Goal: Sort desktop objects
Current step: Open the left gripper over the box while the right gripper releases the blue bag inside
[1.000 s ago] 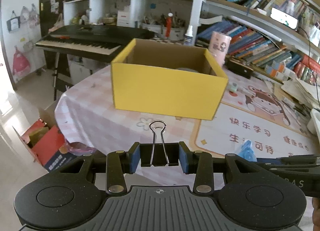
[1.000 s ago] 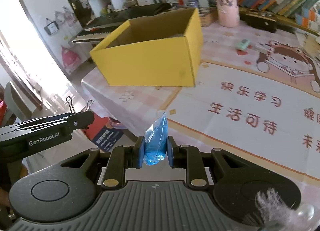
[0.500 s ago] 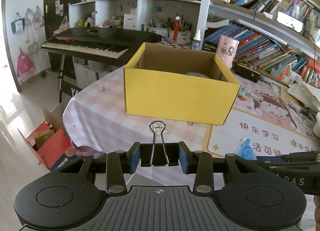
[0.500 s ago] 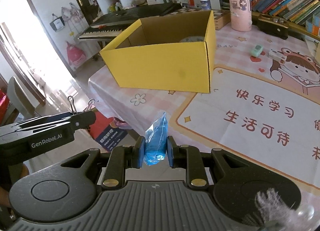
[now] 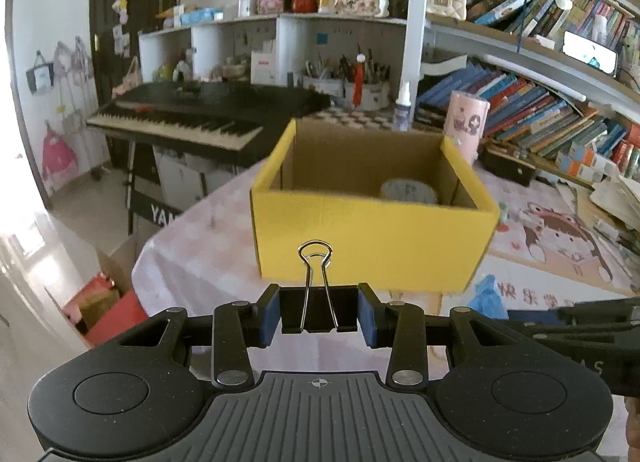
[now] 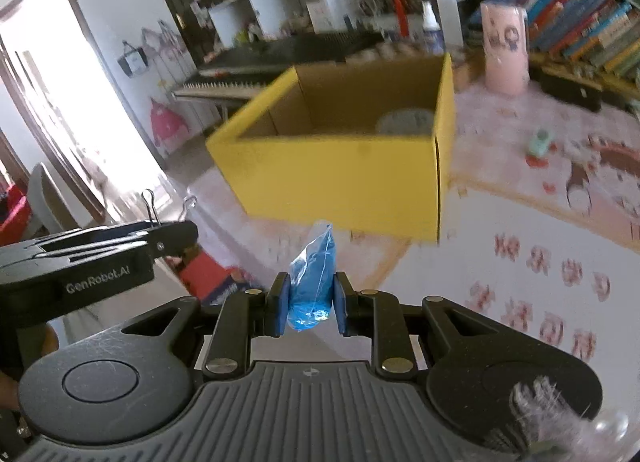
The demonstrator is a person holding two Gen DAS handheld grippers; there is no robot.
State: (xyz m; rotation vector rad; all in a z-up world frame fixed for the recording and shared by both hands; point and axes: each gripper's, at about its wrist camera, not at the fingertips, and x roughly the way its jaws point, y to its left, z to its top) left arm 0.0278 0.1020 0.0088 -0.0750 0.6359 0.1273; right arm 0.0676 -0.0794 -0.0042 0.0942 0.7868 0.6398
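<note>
between the left tongs (image 5: 319, 315) sits a binder clip (image 5: 318, 302).

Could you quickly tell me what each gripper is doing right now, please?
Left gripper: closed on a black binder clip.
Right gripper: closed on a small blue bag.

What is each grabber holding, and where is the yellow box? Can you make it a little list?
left gripper: jaws shut on a black binder clip, wire handle up
right gripper: jaws shut on a small blue bag
yellow box: open-topped, on the table, ahead of both grippers
inside box: one round grey thing, too blurred to name
beside box: pink cup
</note>
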